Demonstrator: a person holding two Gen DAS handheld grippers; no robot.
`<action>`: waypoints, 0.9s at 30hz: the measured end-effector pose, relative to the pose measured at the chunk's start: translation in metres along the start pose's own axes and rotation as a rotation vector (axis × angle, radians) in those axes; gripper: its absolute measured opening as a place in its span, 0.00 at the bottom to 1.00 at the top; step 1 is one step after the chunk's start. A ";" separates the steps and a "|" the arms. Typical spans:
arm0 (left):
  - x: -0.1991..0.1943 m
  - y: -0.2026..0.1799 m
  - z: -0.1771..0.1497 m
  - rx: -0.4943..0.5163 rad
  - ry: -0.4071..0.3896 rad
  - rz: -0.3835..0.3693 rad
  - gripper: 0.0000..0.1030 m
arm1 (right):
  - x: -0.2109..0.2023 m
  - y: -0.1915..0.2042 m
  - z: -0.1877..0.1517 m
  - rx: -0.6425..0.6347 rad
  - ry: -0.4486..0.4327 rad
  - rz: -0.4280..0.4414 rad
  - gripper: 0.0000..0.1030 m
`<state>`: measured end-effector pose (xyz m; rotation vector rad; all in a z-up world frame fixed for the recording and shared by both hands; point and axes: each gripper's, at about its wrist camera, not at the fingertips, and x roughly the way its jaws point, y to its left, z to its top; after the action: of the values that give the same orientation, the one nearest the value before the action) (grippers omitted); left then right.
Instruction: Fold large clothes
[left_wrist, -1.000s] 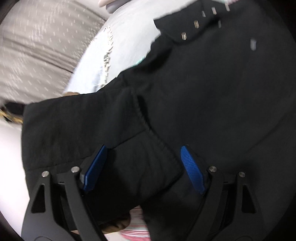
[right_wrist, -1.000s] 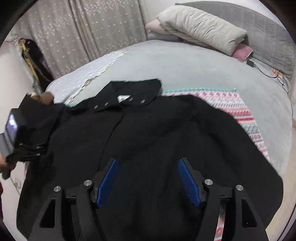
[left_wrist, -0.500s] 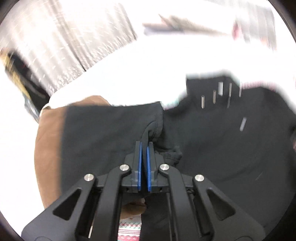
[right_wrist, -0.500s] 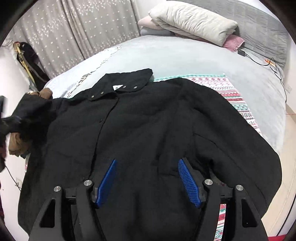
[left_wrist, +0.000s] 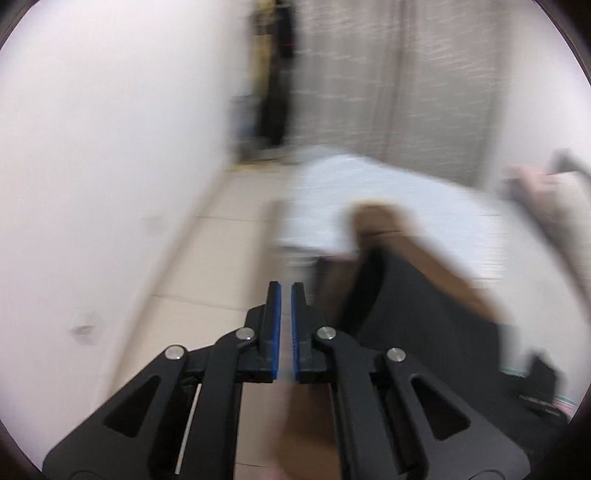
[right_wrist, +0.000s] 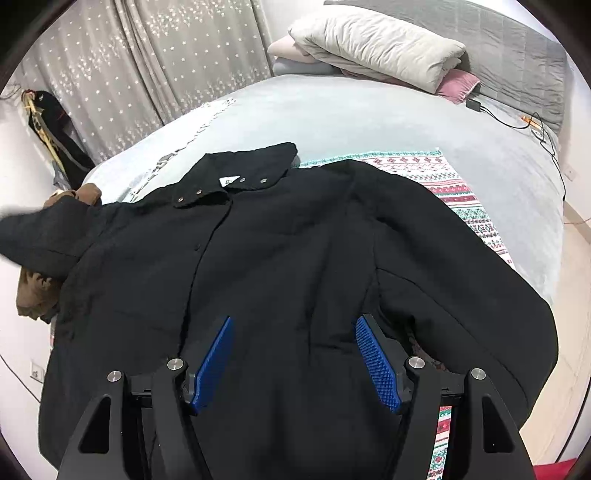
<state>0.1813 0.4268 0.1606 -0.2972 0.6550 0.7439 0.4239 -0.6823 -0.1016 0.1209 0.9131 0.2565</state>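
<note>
Black coat (right_wrist: 295, 258) lies spread front-up on the bed (right_wrist: 369, 110), filling centre and lower frame of the right wrist view, collar toward upper centre; its left sleeve (right_wrist: 40, 236) sticks out at mid-left edge over a brown garment (right_wrist: 33, 295). Right claw (right_wrist: 295, 362) has fingers apart, hovering over the coat's lower front, nothing between the pads. Left claw (left_wrist: 286, 332) has fingers together with only a thin gap and no cloth visible in it; its view is badly blurred and aims at wall and floor beside the bed, coat only at lower right.

Risks: the left claw appears empty, so the sleeve fold likely isn't carried through. The sleeve end overhangs the bed edge and could slide off, dragging the brown garment. The thick coat may spring back open. The right claw closing here would pinch only the top layer and bunch the front.
</note>
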 end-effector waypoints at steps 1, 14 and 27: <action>0.011 0.010 -0.003 -0.021 0.031 0.027 0.04 | -0.001 -0.002 0.000 0.004 -0.003 -0.004 0.67; -0.073 -0.081 -0.070 0.253 0.035 -0.355 0.85 | -0.033 -0.087 -0.014 0.232 -0.034 -0.060 0.73; -0.137 -0.202 -0.213 0.622 0.286 -0.744 0.95 | -0.054 -0.263 -0.054 0.486 0.000 -0.311 0.82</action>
<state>0.1541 0.1111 0.0910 -0.0533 0.9323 -0.2311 0.3940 -0.9507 -0.1488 0.4228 0.9661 -0.2587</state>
